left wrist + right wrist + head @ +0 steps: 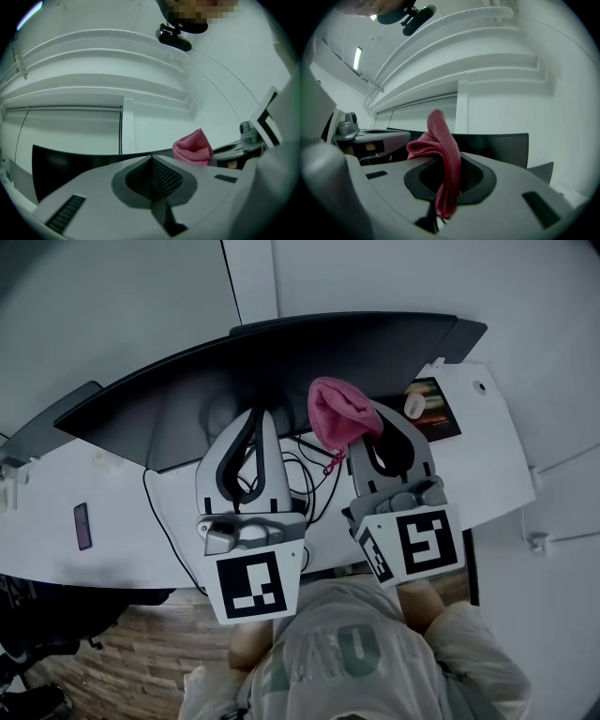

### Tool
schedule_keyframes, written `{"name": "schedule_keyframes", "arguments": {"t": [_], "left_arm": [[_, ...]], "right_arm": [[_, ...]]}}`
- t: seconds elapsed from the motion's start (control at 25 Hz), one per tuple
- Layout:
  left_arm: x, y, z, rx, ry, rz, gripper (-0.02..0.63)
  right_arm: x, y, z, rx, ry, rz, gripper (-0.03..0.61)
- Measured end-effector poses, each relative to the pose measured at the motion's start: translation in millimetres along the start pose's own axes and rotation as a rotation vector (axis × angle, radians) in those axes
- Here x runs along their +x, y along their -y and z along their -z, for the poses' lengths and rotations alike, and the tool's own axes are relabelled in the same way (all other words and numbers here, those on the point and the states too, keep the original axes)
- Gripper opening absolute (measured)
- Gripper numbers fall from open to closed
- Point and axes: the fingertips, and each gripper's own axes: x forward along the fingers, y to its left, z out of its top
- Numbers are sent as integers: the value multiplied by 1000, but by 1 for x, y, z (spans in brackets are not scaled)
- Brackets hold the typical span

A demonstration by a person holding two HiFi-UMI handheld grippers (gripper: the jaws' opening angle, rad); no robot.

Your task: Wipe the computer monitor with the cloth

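Nearest the head camera, the person's pale printed shirt is filling the bottom of the head view, and the 2 marker cubes are sitting just above it, the left one and the right one. The left tongs are reaching forward over the worktop with their jaws pressed together and gripping nothing; the left gripper view is showing the 2 ribbed pads meeting edge to edge. The right tongs are lying just beside them, clamping the pink cloth. In the right gripper view the cloth is running down between the jaws as a folded strip and bunching up above the tips. From the left gripper view the cloth is showing as a soft pink wad to the right.

Black cables are looping on the white worktop between the 2 tongs. A small dark flat device is lying well off to the left, and a dark panel with coloured print is lying to the right.

Beyond the tips the dark monitor is stretching across the worktop, its screen facing the person. The cloth is hanging in front of the right half of the screen; whether it is touching the screen cannot be told. A pale wall is rising behind
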Motion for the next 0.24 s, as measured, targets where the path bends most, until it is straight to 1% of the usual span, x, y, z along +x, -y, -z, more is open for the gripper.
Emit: {"name": "schedule_keyframes", "arguments": {"t": [0.24], "left_arm": [[-5, 3, 0, 4, -8, -20, 15]], "right_arm": [[-4, -1, -4, -4, 12, -17, 55]]}}
